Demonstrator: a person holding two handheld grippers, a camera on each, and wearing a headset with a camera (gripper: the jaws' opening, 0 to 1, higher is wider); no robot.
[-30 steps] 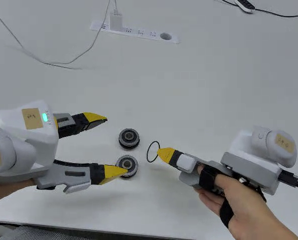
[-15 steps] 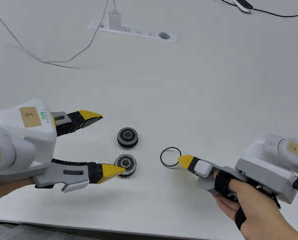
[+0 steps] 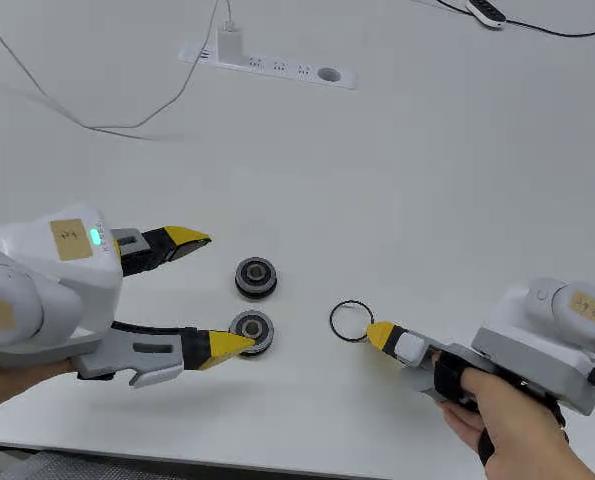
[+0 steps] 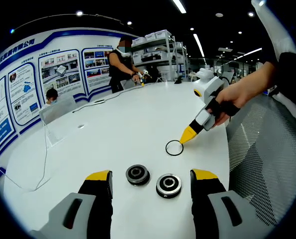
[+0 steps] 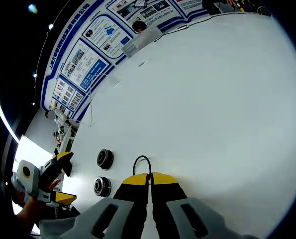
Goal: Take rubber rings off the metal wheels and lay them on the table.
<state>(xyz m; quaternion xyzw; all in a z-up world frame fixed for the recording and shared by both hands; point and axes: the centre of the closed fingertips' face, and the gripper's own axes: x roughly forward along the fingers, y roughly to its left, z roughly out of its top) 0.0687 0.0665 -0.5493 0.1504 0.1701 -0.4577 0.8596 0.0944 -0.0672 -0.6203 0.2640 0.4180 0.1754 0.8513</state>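
Right gripper (image 3: pixel 377 334), in the head view, is pinching the rubber ring (image 3: pixel 351 321) by its near rim, flat on the table (image 3: pixel 427 180), our hand holding it low; in the left gripper view, the left gripper (image 4: pixel 152 175) is gaping wide before the metal wheels (image 4: pixel 168 184); in the right gripper view, with the ring running into the closed tips, we are judging that withdrawing before releasing could drag it.

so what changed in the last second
The right gripper, jaws shut on the rubber ring, drew it rightward away from the near wheel and laid it flat on the table. The left gripper stayed open; the near wheel and far wheel stayed put.
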